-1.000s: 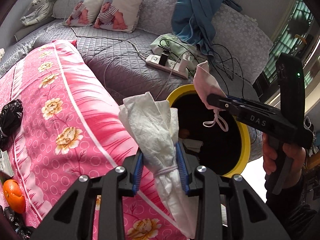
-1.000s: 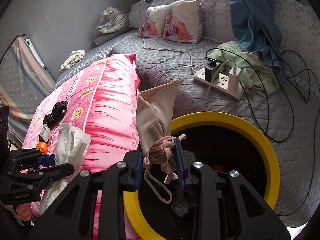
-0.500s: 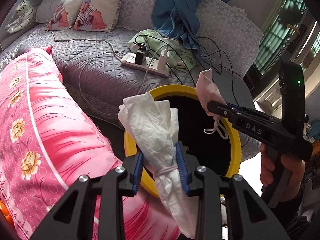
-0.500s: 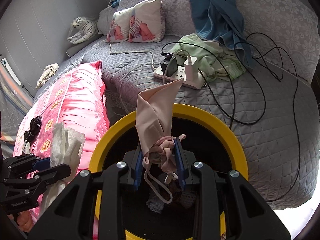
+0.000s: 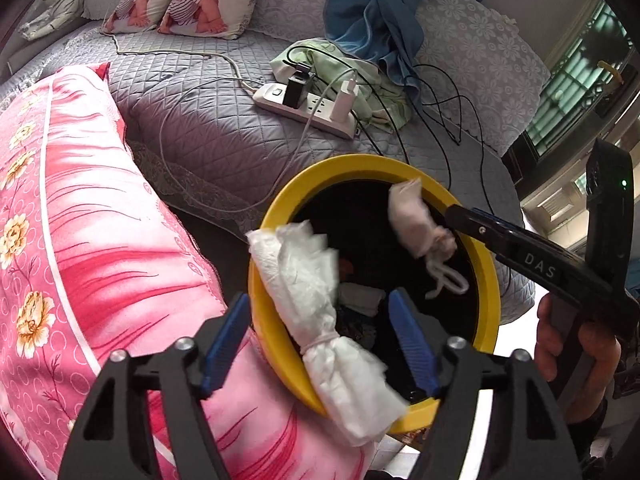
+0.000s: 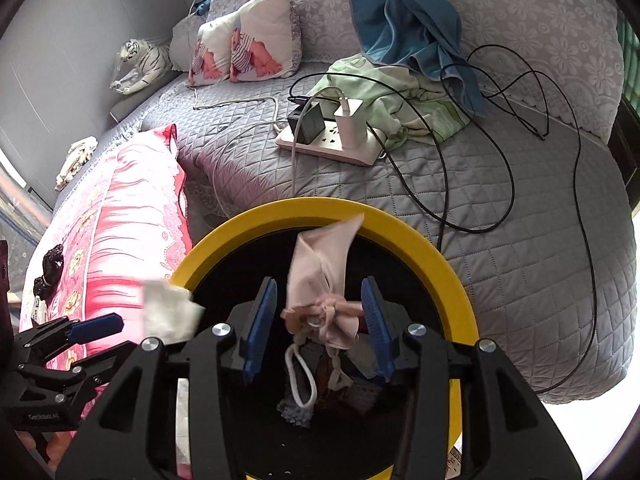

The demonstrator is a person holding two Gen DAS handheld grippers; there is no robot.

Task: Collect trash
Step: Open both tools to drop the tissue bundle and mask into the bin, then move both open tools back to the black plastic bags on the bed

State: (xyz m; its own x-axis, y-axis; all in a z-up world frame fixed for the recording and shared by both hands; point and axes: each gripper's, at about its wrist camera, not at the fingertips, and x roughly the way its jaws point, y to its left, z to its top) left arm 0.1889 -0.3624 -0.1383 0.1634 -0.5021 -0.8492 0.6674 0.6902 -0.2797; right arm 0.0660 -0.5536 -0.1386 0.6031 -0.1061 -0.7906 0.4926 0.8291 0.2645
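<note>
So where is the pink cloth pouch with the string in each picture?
Left wrist: pink cloth drawstring pouch right of centre, over the bin's black inside.
Right wrist: the pouch at centre, between the open blue fingers.
Shared landmark: round yellow-rimmed trash bin.

Both grippers — fingers [image 5: 226, 340] spread wide.

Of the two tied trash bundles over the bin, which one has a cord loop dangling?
The pink bundle between the right gripper's pads; the white tissue bundle has none.
</note>
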